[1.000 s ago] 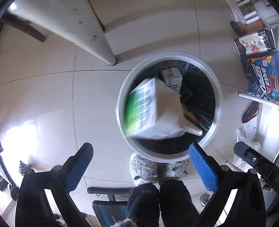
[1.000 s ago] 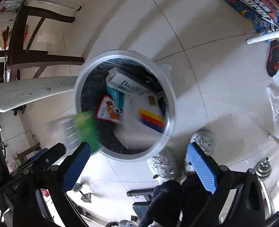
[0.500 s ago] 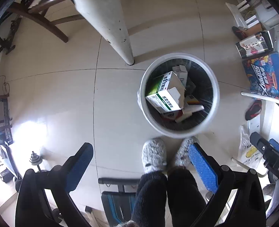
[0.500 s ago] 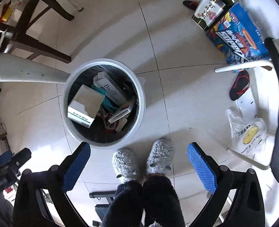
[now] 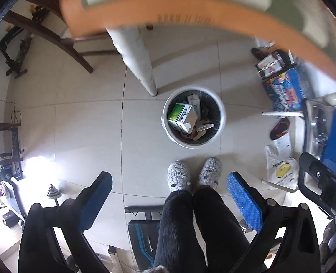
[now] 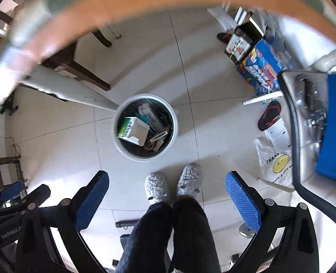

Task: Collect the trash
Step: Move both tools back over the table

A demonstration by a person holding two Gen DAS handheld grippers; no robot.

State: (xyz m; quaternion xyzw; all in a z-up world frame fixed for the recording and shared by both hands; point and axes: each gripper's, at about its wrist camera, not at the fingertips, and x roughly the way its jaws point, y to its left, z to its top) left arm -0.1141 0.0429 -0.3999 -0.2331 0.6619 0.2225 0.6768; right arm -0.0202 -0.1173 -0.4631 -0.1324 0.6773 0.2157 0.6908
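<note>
Both the left gripper (image 5: 169, 195) and right gripper (image 6: 166, 193) hang spread and empty. The trash bin (image 5: 222, 116) sits straight below, ahead of both; the blurred orange edge (image 5: 190, 19) above is perhaps a table.

Plastic bag (image 6: 276, 161) at right of frame: "THANK" above a smiley, rest too small. Box (image 6: 152, 118) in bin (image 6: 122, 145): word starting "Do", blurred. Left gripper body, lower left: "GenRobot", partly cut off.

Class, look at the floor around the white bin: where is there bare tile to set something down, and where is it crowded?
Bare tile lies left of the bin, between it and the dumbbell. More lies right of the bin, toward the sandal. It is crowded by the printed boxes and plastic bag, and at the slippers in front.
</note>
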